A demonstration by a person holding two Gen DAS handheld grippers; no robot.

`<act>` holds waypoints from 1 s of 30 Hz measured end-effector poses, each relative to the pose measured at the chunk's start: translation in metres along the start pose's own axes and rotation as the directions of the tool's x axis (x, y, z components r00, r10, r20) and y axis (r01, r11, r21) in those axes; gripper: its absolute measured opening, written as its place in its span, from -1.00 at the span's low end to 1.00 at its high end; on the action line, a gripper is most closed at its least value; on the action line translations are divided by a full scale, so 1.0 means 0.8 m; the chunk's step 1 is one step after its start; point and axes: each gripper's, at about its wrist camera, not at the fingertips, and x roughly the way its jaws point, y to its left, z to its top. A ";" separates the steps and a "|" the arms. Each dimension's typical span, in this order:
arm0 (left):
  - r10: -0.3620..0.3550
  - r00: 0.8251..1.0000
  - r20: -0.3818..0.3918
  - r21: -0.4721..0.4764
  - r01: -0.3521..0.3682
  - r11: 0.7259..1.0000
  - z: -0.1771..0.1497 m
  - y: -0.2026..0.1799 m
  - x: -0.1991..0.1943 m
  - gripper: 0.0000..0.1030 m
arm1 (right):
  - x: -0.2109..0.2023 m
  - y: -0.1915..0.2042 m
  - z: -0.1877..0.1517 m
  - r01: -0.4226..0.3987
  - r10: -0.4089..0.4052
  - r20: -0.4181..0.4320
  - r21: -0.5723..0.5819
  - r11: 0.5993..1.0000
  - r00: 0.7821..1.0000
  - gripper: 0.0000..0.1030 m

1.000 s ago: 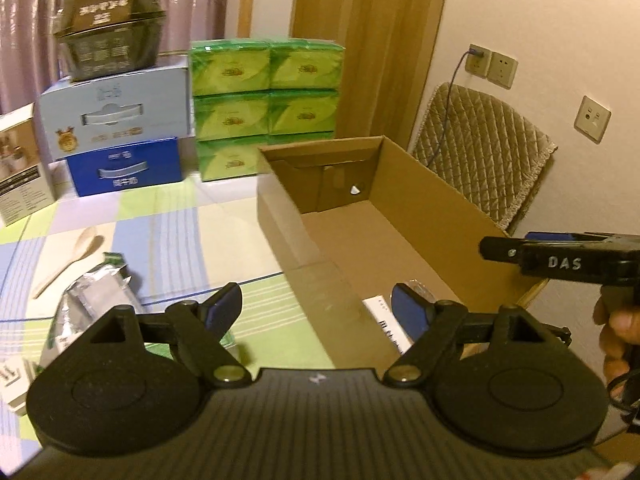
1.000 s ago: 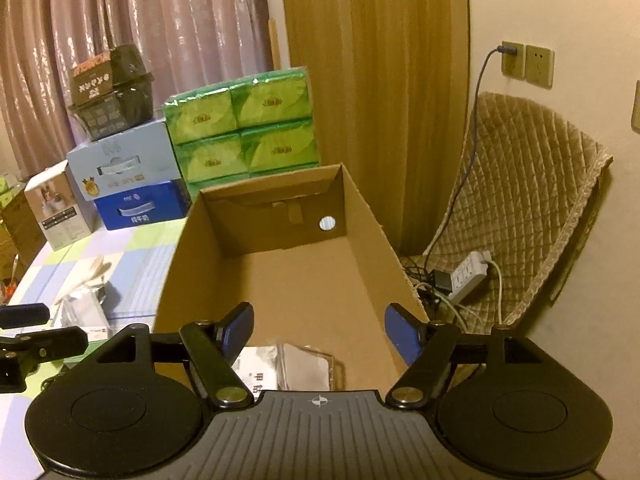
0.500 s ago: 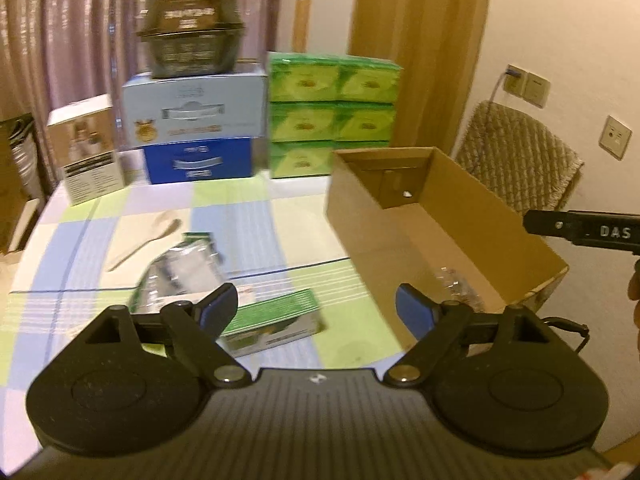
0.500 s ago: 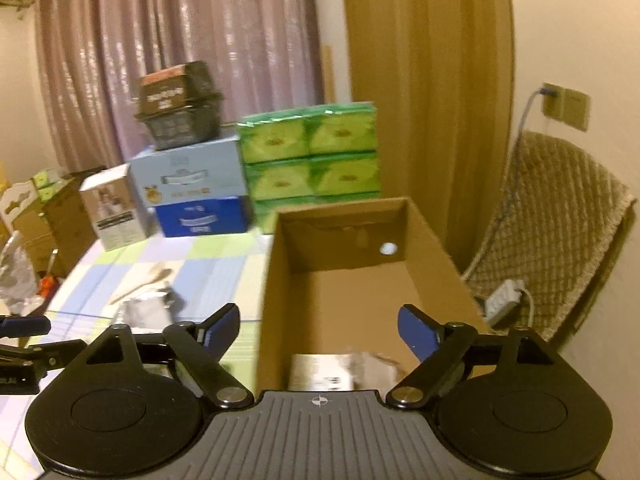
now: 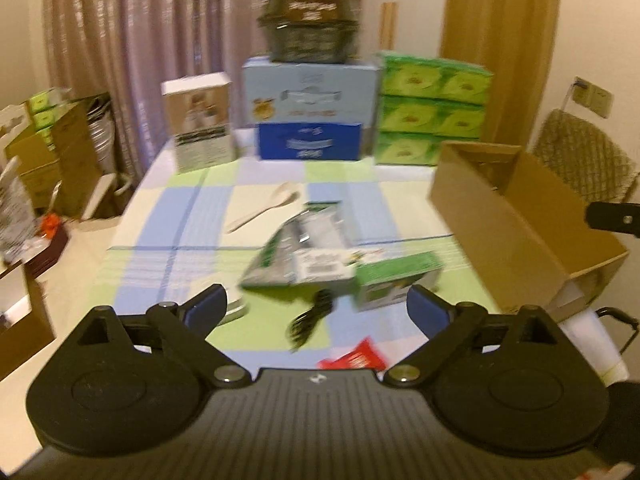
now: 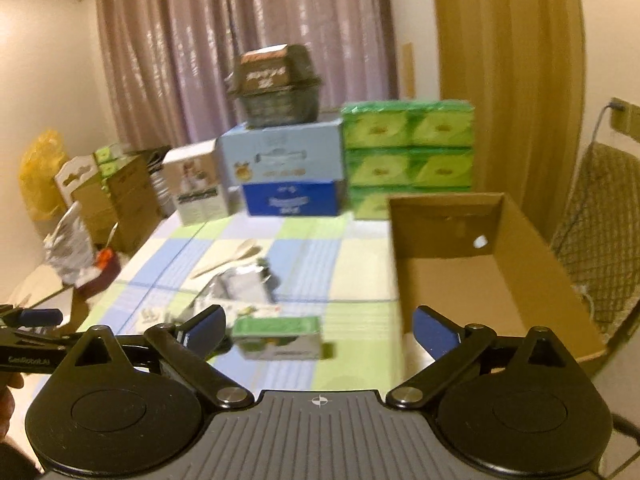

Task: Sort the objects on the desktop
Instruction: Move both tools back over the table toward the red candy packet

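Left tool [image 5: 316,310] and right tool [image 6: 320,330] both opening wide, gripping nothing. Hovering above the counter [image 5: 192,216], apparently clear of the blurred green box [image 6: 278,336].

Both views are fisheye and look forward and somewhat downward along a gripper's two fingers, whose black body fills the bottom of each frame. The left wrist view sits above the near edge of the checked table [image 5: 192,216], facing its far end; the cardboard box [image 5: 516,216] lies at the right edge. The right wrist view looks from further right, with the cardboard box [image 6: 480,264] large at lower right. Both share the stacked boxes [image 5: 312,120] at the far end, the green packs [image 6: 408,152], the curtain [image 6: 240,40] and the small green box [image 6: 280,338]. Both frames are blurred.
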 end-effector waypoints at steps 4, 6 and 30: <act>0.037 0.999 -0.027 -0.016 -0.037 0.999 -0.022 0.031 0.002 0.87 | 0.025 0.025 -0.020 -0.036 0.035 -0.050 -0.031 0.999 0.998 0.90; 0.052 0.998 -0.040 -0.012 -0.053 0.999 -0.033 0.041 0.006 0.88 | 0.038 0.036 -0.032 -0.048 0.044 -0.071 -0.054 0.997 0.996 0.90; 0.000 0.992 -0.126 -0.009 -0.001 1.000 -0.080 0.113 0.121 0.86 | 0.189 0.110 -0.149 -0.159 0.124 -0.233 -0.138 0.978 0.965 0.88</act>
